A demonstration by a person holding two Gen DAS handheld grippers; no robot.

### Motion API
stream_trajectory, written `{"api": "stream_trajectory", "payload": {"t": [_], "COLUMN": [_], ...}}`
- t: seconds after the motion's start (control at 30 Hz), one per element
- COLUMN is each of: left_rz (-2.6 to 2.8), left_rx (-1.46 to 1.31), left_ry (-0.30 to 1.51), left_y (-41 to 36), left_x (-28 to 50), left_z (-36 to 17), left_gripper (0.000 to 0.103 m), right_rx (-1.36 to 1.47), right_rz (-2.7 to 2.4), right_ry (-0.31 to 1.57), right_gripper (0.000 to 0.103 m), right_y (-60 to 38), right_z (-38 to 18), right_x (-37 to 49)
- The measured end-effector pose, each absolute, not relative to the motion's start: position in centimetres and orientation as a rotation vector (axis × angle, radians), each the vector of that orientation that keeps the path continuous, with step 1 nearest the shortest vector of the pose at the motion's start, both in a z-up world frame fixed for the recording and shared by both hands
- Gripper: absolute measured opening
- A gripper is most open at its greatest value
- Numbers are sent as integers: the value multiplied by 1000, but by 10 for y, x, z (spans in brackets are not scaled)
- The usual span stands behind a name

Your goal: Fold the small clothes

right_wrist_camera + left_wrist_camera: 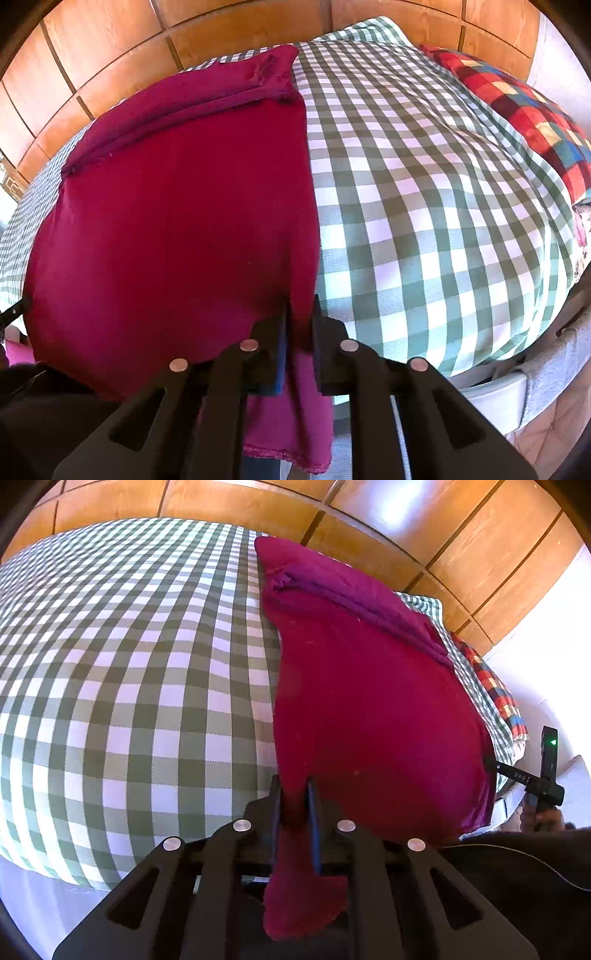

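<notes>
A magenta garment [369, 709] lies spread on a green-and-white checked bed [129, 664], its far end folded over into a thick band. My left gripper [293, 794] is shut on the garment's near left corner, with cloth pinched between the black fingers and a flap hanging below them. In the right wrist view the same garment [177, 221] fills the left half. My right gripper [300, 317] is shut on its near right corner, and a hemmed flap hangs down under the jaws. The right gripper's body [535, 779] shows at the far right edge of the left wrist view.
Wooden panelled doors [406, 528] stand behind the bed. A red, blue and yellow checked pillow [524, 110] lies at the bed's right side. The checked sheet [424, 203] stretches right of the garment. A pale floor and a white bed frame [495, 395] show below the mattress edge.
</notes>
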State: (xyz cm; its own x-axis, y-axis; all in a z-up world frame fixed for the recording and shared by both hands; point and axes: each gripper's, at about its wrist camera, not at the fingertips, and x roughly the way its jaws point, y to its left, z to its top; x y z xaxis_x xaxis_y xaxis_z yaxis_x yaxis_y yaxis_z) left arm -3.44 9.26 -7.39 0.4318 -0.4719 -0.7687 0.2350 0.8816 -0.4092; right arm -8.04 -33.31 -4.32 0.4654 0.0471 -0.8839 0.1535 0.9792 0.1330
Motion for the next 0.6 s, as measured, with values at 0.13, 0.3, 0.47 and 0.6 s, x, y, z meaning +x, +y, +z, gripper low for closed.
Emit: {"api": "stream_trajectory", "payload": {"t": [0.13,0.3,0.47,0.6], "left_rz": [-412,-293,-200,-162], "left_rx": [-209,-62,13,35], "left_ry": [1006,906,865,833], "left_y": [98,81,60,43], "left_x": [-32,-13,16,33], "left_z": [-63,-34,-21,-12], "left_gripper": [11,11,11,51], "right_rx": [233,228,239,226], "right_rz": [-86,-122,-90,-49], "right_ry": [1080,1030,974,964], "right_gripper": [55,56,56,56], "right_y": [-338,-335,-320,-303], "right_z": [-42,-27,-12,-10], "right_x": [-81,-74,-48,-21]}}
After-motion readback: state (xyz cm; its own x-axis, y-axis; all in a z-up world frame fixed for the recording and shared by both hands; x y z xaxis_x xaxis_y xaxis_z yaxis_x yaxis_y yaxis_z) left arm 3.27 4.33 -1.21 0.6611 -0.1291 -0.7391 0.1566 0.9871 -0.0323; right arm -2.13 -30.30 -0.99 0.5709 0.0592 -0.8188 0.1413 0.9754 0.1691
